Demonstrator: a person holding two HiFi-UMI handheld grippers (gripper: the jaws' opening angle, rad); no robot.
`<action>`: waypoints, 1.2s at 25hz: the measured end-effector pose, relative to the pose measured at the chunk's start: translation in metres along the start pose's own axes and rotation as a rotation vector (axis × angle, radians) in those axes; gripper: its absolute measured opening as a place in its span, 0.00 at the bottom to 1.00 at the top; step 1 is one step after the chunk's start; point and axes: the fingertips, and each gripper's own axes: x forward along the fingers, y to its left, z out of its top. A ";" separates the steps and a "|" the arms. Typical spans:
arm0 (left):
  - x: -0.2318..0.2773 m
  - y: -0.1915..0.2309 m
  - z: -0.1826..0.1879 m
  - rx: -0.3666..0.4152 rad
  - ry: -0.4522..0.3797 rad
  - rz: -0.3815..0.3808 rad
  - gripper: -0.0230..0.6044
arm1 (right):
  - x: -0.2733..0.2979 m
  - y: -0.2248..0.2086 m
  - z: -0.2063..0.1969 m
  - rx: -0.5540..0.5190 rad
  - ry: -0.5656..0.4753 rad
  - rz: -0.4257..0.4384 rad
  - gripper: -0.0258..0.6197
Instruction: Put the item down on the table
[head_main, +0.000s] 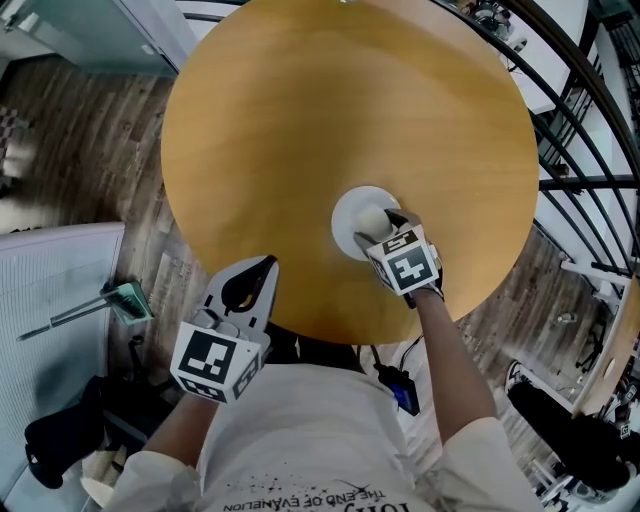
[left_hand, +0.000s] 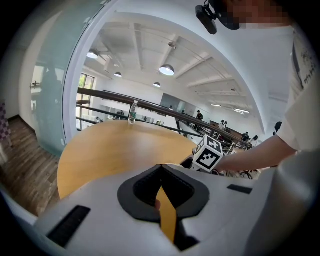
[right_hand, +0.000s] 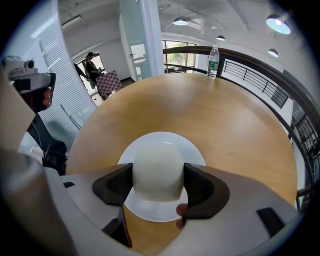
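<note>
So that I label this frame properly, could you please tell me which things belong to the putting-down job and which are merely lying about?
Job in hand:
pale rounded item, clamped in the right gripper
white plate beneath it
round wooden table

Lying about:
water bottle at the table's far edge
left gripper, shut on nothing, by the near edge

Head view steeply down; gripper views low, forward; all share table (head_main: 330, 100).

Bright even indoor light, ceiling lamps (left_hand: 166, 70) glowing, strong fisheye bending at edges, dark vignetted corners
</note>
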 end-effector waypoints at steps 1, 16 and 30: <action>0.000 0.000 -0.001 -0.001 0.001 0.000 0.07 | 0.001 0.000 0.000 -0.003 0.003 0.000 0.52; -0.004 0.005 -0.003 -0.009 0.011 0.009 0.07 | 0.011 -0.001 0.001 -0.033 0.036 -0.008 0.52; 0.000 0.010 -0.001 -0.016 0.014 0.011 0.07 | 0.017 0.003 0.002 -0.054 0.077 0.002 0.52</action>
